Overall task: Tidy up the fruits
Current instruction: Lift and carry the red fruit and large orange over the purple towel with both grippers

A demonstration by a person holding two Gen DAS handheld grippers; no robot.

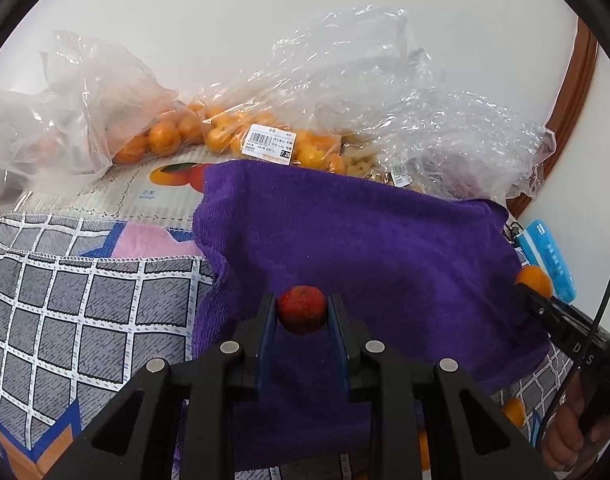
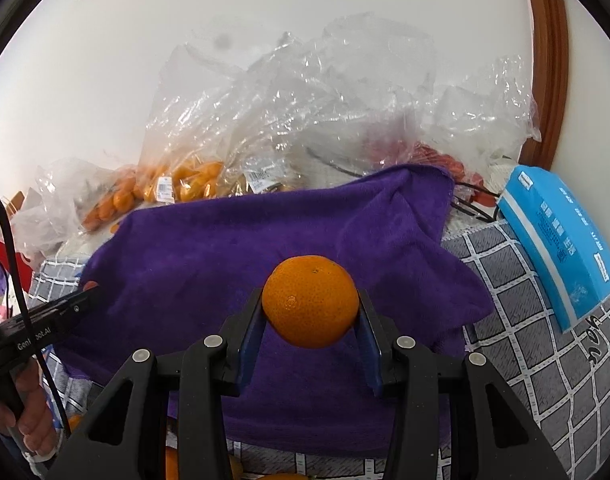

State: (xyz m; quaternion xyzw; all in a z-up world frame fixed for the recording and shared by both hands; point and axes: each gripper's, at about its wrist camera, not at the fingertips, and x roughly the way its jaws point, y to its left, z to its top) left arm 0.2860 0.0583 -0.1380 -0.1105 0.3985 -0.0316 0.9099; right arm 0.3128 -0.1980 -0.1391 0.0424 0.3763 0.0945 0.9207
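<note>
Red fruit (image 1: 301,309) pinched between left fingers (image 1: 268,320); orange (image 2: 310,301) between right fingers (image 2: 252,322).

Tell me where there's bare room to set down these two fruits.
The purple towel is bare across its middle, ahead of both hand-held grippers, left and right. The checked cloth to its left is also free. The back is crowded with plastic bags of fruit; a blue packet sits at the right.

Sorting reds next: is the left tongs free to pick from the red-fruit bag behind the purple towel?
Probably not yet: the left tongs are shut on a small red fruit, which must be dropped before reaching the red-fruit bag.
</note>
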